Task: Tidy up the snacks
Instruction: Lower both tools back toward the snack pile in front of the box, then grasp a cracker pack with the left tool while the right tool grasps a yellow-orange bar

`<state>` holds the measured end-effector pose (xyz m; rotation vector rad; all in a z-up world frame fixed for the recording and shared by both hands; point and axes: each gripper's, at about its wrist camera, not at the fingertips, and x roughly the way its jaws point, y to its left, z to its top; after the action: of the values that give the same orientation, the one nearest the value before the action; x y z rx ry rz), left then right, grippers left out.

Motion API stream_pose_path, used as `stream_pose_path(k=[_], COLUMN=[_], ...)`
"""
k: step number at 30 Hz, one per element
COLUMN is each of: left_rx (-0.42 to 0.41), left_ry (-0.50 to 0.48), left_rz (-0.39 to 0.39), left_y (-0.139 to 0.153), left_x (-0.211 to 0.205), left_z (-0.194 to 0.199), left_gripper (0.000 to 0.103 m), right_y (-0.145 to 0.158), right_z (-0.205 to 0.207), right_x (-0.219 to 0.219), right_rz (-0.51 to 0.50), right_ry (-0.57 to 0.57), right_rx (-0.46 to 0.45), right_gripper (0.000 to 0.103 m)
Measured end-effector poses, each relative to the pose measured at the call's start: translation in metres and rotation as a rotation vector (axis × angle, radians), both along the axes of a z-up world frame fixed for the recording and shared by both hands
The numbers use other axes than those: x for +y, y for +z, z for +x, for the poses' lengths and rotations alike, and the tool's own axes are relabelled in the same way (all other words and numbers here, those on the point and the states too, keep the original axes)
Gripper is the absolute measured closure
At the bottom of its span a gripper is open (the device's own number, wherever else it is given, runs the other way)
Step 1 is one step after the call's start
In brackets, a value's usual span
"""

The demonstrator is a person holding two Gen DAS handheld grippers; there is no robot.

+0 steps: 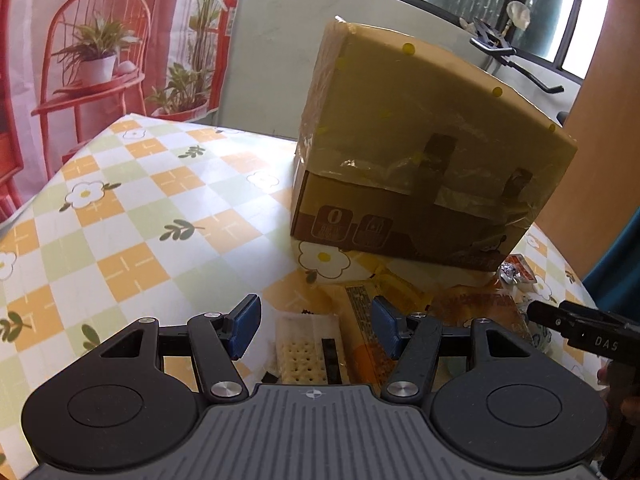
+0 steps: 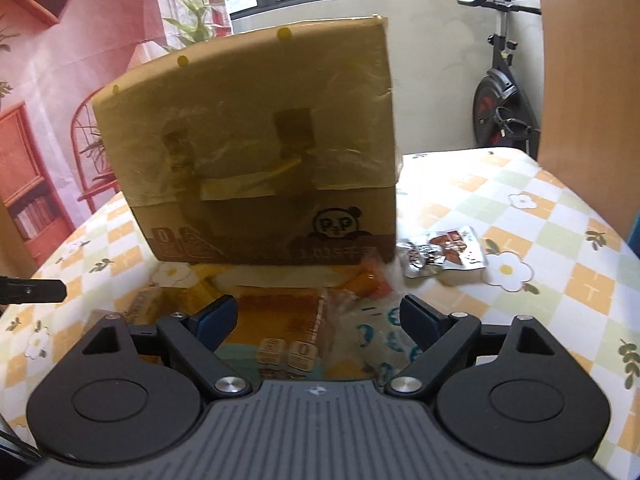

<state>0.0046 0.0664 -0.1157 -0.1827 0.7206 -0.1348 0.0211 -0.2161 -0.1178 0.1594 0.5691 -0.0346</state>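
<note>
1. Left wrist view: the left gripper (image 1: 316, 326) hangs above a checked, flower-print table (image 1: 120, 208), its blue-padded fingers spread wide and holding nothing. Directly under the gap lies a clear-wrapped pack of pale crackers (image 1: 306, 350).

2. Right wrist view: the right gripper (image 2: 316, 320) is likewise wide open and empty, poised over an orange-printed packet (image 2: 280, 314) and, beside it, a clear bag with teal lettering (image 2: 380, 338).

3. The snacks lie bunched at the foot of a taped cardboard box (image 2: 260, 152), which stands upright on the table. Some packets reach right up to its base; whether any is tucked under its edge cannot be told from here. A silver foil pouch (image 2: 444, 254) sits apart, just off the box's right corner.

4. Handling, as a judgement: the packets look light, thin and crinkly, with slick film that could slide between the pads. The crackers are probably brittle, so a gentle pinch across the pack's narrow sides seems safer than a hard squeeze on its face.

5. The soft bags would likely be best taken by a sealed end seam, where the film is flat and doubled.

6. The foil pouch appears creased and pliable, so a grip near its middle edge should hold.

7. The packets overlap, so lifting one may drag its neighbour along.
</note>
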Motion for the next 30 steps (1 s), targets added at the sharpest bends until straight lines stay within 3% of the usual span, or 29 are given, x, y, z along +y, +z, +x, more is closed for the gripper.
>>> stream_pose_path(k=[10, 30], left_rx=[0.014, 0.075], left_ry=[0.002, 0.0], left_rz=[0.034, 0.029], left_y=[-0.005, -0.02], left_x=[-0.004, -0.004], left_z=[-0.001, 0.003], left_gripper=[0.041, 0.041], right_y=[-0.005, -0.01], right_z=[0.003, 0.019], right_x=[0.006, 0.015], right_rz=[0.007, 0.033], right_ry=[0.048, 0.12], right_rx=[0.018, 0.059], right_gripper=[0.016, 0.015])
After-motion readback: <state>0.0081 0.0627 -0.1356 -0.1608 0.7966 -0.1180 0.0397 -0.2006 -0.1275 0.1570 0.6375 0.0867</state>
